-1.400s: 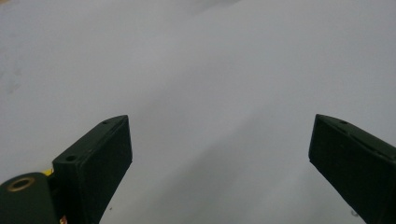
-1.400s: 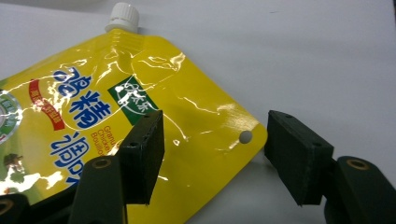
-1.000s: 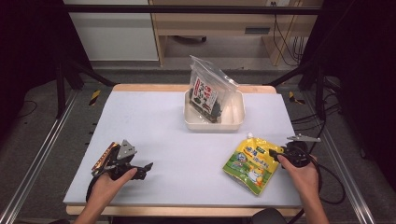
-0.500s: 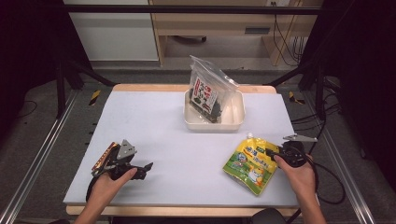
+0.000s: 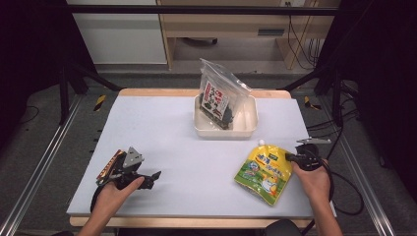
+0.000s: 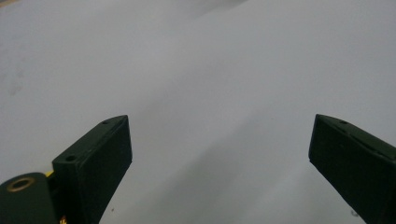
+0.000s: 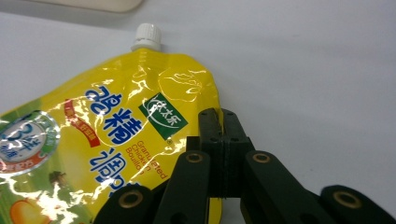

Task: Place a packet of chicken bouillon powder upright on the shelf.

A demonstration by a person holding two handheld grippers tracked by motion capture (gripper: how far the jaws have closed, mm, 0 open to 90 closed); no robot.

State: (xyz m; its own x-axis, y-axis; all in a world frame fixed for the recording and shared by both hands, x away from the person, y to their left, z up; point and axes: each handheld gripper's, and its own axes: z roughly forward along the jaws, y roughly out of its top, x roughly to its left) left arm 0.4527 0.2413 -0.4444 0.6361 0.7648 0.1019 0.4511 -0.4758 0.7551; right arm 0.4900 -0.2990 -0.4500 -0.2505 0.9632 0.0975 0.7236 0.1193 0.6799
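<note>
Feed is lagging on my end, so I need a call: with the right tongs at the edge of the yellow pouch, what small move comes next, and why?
Probably a short, slow lift. The right tongs have just been closing and now sit shut on the edge of the yellow pouch, which lies flat on the table. Raising it slightly would test whether that thin edge grip holds before carrying it anywhere, perhaps toward the white tray.

Right gripper (image 5: 290,157) has just been closing, jaws now pinched together on the pouch (image 5: 263,172) edge. Left gripper (image 5: 153,178) sits low, jaws spread wide with nothing between them. Both forearms come in from below.
</note>
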